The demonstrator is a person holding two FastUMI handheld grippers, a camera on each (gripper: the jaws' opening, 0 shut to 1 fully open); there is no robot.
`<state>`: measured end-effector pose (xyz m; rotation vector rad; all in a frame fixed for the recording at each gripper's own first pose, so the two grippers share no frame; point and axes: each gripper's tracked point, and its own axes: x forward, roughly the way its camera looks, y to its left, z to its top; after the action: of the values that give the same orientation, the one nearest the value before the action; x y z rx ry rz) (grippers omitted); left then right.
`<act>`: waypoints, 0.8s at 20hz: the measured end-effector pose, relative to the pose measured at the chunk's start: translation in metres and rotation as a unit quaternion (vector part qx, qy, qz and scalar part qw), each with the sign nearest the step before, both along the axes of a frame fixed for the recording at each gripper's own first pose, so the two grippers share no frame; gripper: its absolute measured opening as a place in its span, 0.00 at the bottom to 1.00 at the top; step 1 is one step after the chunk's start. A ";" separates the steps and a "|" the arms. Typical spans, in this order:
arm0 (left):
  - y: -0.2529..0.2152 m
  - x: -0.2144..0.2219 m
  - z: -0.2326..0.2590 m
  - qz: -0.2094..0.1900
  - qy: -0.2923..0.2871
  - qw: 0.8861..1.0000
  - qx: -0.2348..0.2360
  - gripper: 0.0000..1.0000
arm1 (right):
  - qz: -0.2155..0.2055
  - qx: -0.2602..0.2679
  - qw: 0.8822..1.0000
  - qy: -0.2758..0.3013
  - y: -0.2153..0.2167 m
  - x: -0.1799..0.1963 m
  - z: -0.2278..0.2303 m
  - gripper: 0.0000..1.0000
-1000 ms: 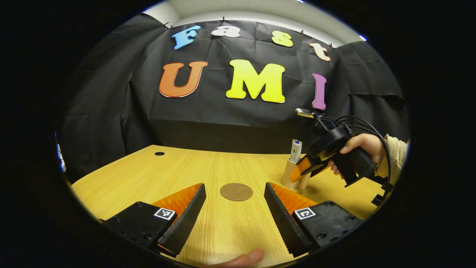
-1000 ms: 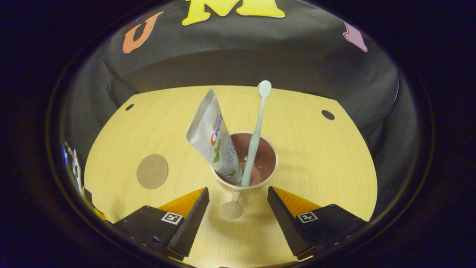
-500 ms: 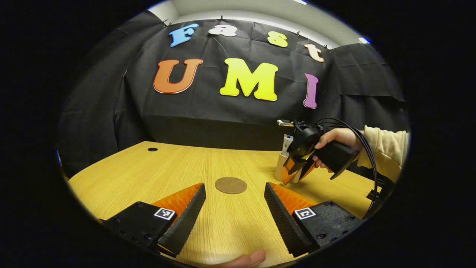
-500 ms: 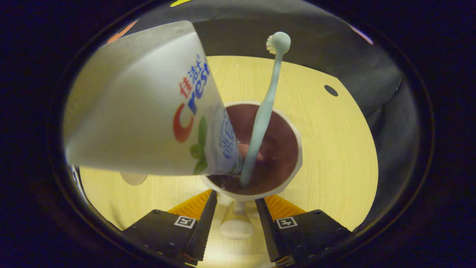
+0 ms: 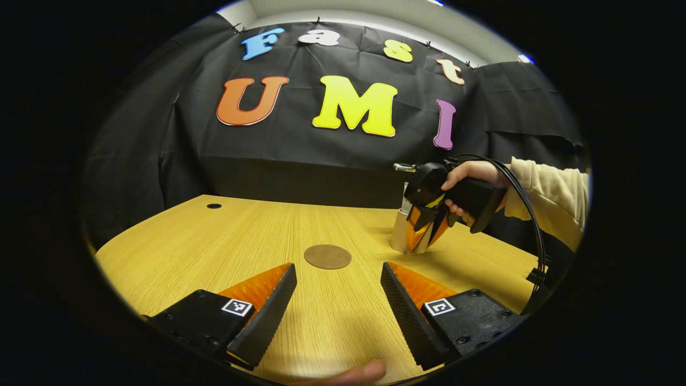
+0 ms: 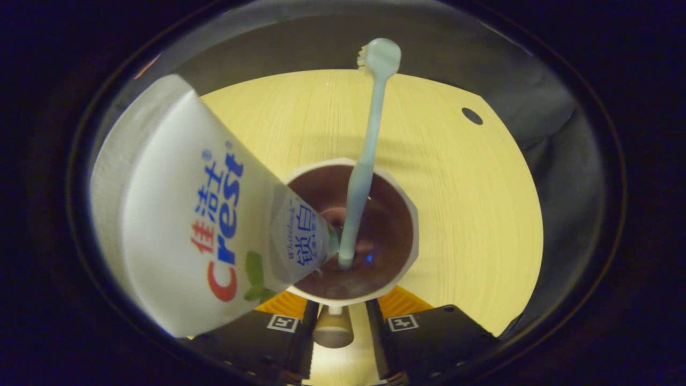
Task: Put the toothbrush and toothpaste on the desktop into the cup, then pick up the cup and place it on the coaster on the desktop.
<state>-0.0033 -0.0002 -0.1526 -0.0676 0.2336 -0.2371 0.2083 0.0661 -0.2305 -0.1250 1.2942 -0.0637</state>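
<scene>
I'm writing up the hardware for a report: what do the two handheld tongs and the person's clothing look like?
The left tongs have black ribbed wedge fingers with orange backs on black blocks carrying small black-and-white square markers. The right tongs match, on a black pistol-style handle trailing looped black cables. The holding hand comes out of a cream long sleeve.

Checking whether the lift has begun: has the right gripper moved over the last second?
Yes. In the left gripper view the right gripper has dropped from beside the cup's rim to low around the cup, near the desktop, fingers narrowed.
</scene>
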 end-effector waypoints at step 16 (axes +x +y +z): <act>-0.013 -0.011 0.005 -0.021 -0.030 0.999 0.006 1.00 | 0.029 0.003 0.999 -0.036 0.016 -0.006 0.024 0.22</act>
<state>-0.0145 -0.0129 -0.1479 -0.0447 0.1771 -0.2785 0.2023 0.0822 -0.2061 -0.1539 1.2179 -0.0149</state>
